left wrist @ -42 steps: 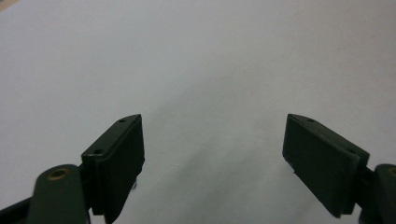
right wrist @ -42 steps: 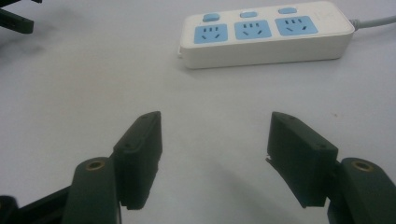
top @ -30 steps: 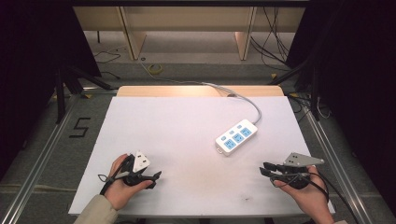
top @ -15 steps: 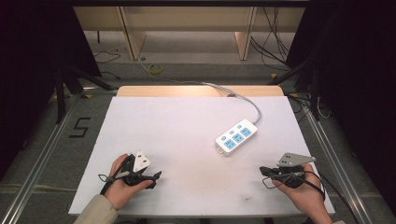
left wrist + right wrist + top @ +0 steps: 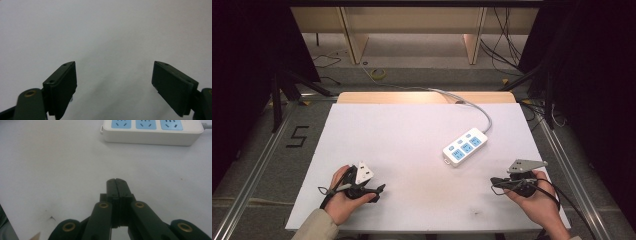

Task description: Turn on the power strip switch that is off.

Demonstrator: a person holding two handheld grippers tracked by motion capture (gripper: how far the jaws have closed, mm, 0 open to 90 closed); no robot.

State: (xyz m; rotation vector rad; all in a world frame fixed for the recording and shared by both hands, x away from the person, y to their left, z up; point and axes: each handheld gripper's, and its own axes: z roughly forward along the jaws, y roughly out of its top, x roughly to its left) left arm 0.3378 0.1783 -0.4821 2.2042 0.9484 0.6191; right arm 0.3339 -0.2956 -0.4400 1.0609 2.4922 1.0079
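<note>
Currently, the left gripper (image 5: 379, 188), at the worktop's (image 5: 412, 145) near-left edge, holds its jaws apart; the right gripper (image 5: 493, 182), near-right, holds them together, empty. Farther toward the right edge, the power strip (image 5: 465, 146) would skid if nudged by closed jaws.

Power strip (image 5: 465, 147) on table (image 5: 412, 135), right of centre, beyond right gripper (image 5: 495, 183).

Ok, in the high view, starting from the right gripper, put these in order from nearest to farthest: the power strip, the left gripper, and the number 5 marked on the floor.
From the right gripper:
1. Power strip, just up and left of it on the white table.
2. Left gripper, across the table near its front left.
3. Number 5, on the floor off the table's left edge.
</note>
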